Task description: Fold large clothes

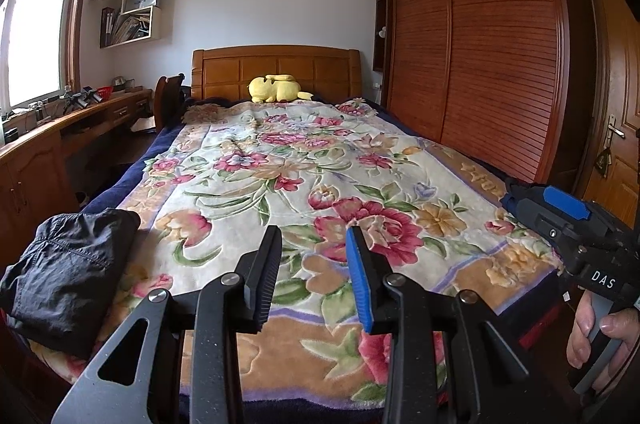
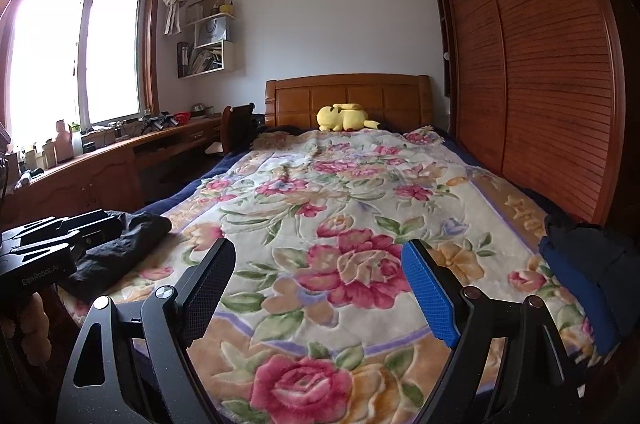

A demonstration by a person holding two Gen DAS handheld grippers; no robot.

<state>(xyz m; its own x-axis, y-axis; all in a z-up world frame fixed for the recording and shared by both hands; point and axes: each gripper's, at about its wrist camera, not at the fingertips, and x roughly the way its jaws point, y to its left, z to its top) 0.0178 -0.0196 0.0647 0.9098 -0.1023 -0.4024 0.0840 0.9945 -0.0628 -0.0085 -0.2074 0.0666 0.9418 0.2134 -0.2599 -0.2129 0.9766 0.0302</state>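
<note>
Left wrist view
Left gripper (image 1: pixel 314 274): held above the foot of the bed, fingers parted by a moderate gap, nothing gripped between them.
Bed cover: a floral blanket (image 1: pixel 288 168) is spread over the bed, a dark blue border showing along its edges.
Folded black garment (image 1: pixel 64 278): laid on the near left corner of the blanket, well apart from the left gripper's fingers.
Right gripper (image 1: pixel 548 204): seen at the right edge, held by a hand (image 1: pixel 600 336) on its grey handle; its tips are lost against a dark blue cloth, so its opening cannot be told from here.
Headboard end: a yellow plush toy (image 1: pixel 276 89) is lying against the wooden headboard (image 1: pixel 276 68).
Surroundings: a slatted wooden wardrobe (image 1: pixel 480 36) is set along the right of the bed, a desk (image 1: pixel 60 128) under the window on the left.

Right wrist view
Right gripper (image 2: pixel 320 290): held over the near end of the floral blanket (image 2: pixel 340 204), fingers spread wide, nothing between them.
Dark blue garment (image 2: pixel 580 264): heaped on the near right edge of the bed, possibly folded, though blur makes this unsure; it is beside the blue finger, not touched by it.
Folded black garment (image 2: pixel 120 248): seen on the near left corner, partly hidden by the left gripper's body (image 2: pixel 44 244).
Far end: the yellow plush toy (image 2: pixel 344 117) is seen by the headboard.
</note>
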